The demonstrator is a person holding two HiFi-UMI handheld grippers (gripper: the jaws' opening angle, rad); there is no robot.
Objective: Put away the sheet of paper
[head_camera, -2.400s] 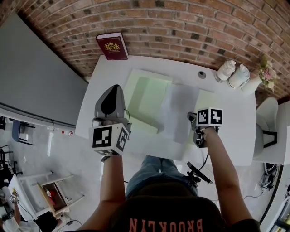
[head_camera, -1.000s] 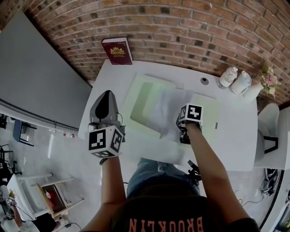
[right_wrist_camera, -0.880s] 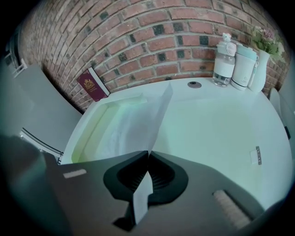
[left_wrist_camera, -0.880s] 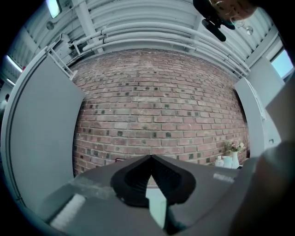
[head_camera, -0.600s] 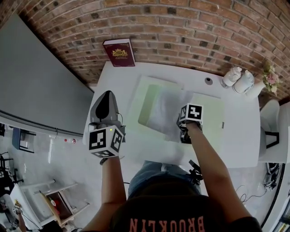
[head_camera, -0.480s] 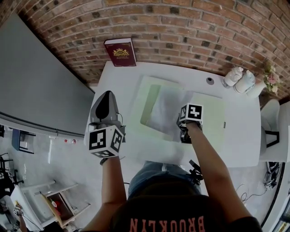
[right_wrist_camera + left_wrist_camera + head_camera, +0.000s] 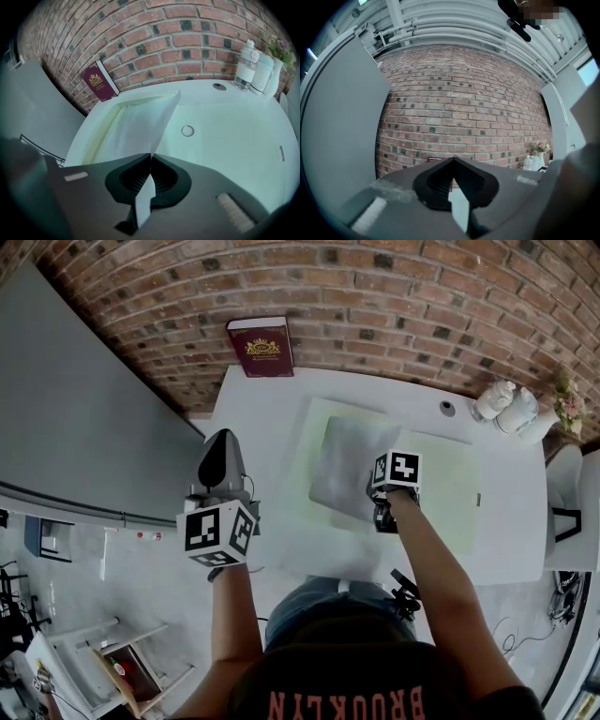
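Right gripper [image 7: 151, 157] pinches the paper sheet [image 7: 140, 124] (over green folder [image 7: 448, 486]).

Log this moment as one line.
right gripper: shut on sheet of paper | sheet: over green folder | left gripper: shut, empty

Thin matt paper sheet [image 7: 342, 465], rough brick wall [image 7: 375, 296]

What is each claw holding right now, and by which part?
Right claw pinches the sheet of paper by its near edge; left claw is shut on nothing.
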